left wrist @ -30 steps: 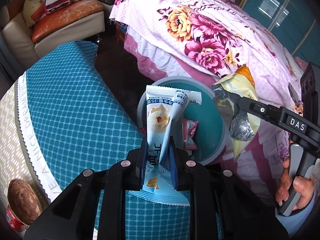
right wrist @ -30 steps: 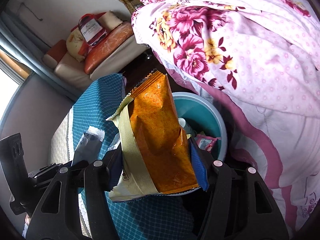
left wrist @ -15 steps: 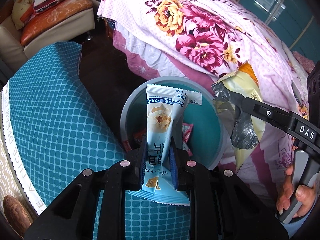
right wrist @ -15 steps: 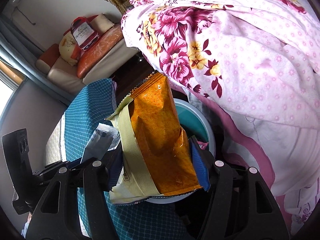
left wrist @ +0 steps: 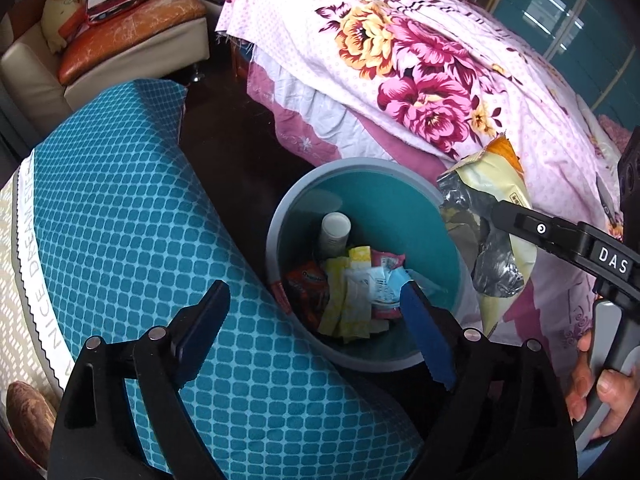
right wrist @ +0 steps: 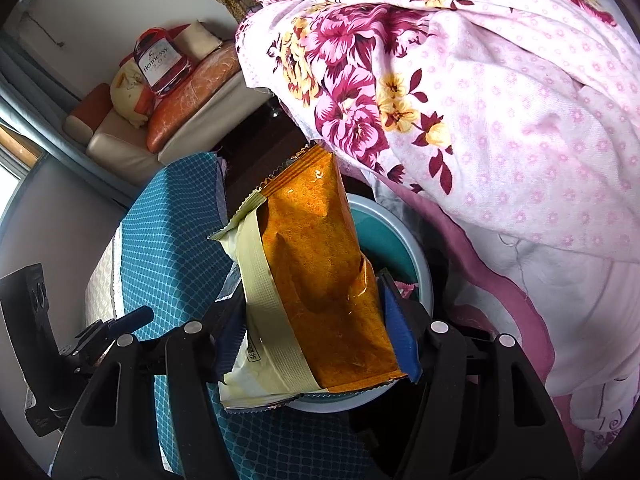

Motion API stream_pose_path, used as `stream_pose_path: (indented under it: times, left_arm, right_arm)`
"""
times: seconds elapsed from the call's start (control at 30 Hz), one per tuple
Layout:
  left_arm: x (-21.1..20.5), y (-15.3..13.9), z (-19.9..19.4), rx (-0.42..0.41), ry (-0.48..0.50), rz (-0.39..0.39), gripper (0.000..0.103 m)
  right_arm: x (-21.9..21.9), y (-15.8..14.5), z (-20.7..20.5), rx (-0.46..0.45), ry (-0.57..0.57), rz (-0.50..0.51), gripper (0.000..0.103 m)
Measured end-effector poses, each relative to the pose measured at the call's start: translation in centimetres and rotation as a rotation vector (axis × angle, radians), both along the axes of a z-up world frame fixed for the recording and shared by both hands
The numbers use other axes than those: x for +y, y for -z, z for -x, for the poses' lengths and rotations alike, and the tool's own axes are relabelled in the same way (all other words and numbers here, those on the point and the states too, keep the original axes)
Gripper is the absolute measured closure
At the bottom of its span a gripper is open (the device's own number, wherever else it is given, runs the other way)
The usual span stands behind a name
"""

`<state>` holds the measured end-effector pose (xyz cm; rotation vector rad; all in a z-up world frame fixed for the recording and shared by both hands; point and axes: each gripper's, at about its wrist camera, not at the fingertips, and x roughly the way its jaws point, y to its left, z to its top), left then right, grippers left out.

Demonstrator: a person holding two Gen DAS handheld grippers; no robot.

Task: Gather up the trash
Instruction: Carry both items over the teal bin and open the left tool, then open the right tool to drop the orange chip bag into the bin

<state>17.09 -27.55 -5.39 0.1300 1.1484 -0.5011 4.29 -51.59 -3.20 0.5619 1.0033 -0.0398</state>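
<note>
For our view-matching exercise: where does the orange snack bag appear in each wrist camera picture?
Left wrist view: the orange snack bag is at the right edge, clamped in the right hand-held gripper, beside the bin.
Right wrist view: the bag fills the centre, upright between the pads.
Shared landmark: the teal bin.

both wrist views steeply down, sharing bin (left wrist: 280, 216)

A: What sort of place is shown?
B: A home, a lived-in bedroom. The bed (left wrist: 420, 92) carries a pink floral quilt (right wrist: 500, 92); a cream sofa (left wrist: 120, 56) with orange cushions (right wrist: 192, 92) stands behind.
A: Further evidence?
B: A teal waste bin (left wrist: 436, 216) of snack wrappers (left wrist: 352, 292) on dark floor (left wrist: 236, 152).
</note>
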Motion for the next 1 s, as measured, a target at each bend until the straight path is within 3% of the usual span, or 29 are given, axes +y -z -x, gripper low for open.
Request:
stream_pose_path:
  times: [0.53,0.73,1.0]
  left_arm:
    - [4.0,-0.4,1.6,-0.002,-0.039,0.023,0.014]
    - [5.0,0.0,1.4,0.012,-0.057,0.032,0.014]
    - [6.3,0.3,1.4,0.03,-0.074,0.047,0.013]
  right_arm:
    - [1.7,0.5,-1.2,0.027,-0.022,0.022,0.041]
    - [2.1,0.9,-1.8,0.052,-0.018,0.005,0.026]
    - [2.4,1.1,-1.8,0.081,0.002,-0.003,0.026]
